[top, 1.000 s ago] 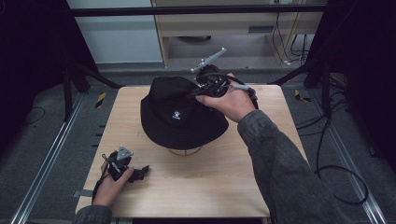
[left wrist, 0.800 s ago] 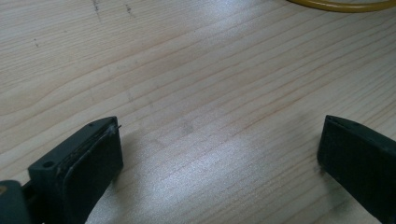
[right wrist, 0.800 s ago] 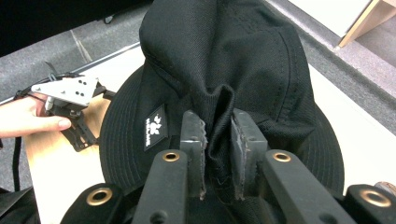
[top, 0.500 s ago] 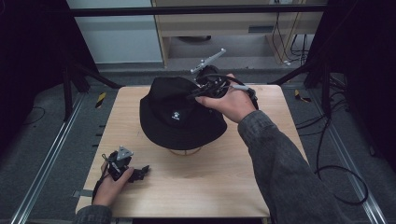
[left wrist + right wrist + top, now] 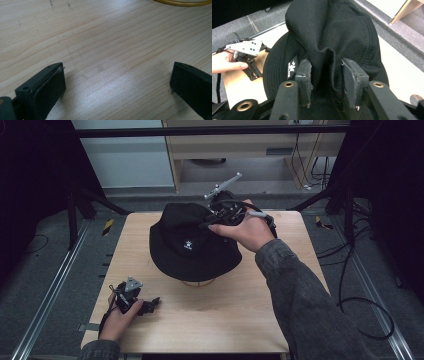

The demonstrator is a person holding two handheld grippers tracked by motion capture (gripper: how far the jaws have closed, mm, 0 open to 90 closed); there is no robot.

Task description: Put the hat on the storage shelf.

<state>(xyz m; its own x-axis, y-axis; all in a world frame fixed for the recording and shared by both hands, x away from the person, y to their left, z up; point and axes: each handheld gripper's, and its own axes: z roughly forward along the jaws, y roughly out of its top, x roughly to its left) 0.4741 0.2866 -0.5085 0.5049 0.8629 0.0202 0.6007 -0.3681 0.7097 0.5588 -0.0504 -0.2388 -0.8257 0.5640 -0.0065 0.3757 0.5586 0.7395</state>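
The black bucket hat (image 5: 192, 247) sits over a stand on the bench (image 5: 240, 315), soft, light cloth that bunches wherever pinched. The right gripper (image 5: 327, 82) has just been opening its jaws, a crown fold between them, unclamped. The left gripper (image 5: 150, 304) rests spread on the bench. Better holds: brim edge or a crown pinch

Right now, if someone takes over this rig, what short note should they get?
Right gripper: at the crown of the black bucket hat, jaws just been opening, a fold of fabric between them, pads seem no longer pressing.
Left gripper: open, holds nothing, low over the wooden table near its front left corner.
Done: hat sits over a yellow ring.
Left: draw the right gripper clear.
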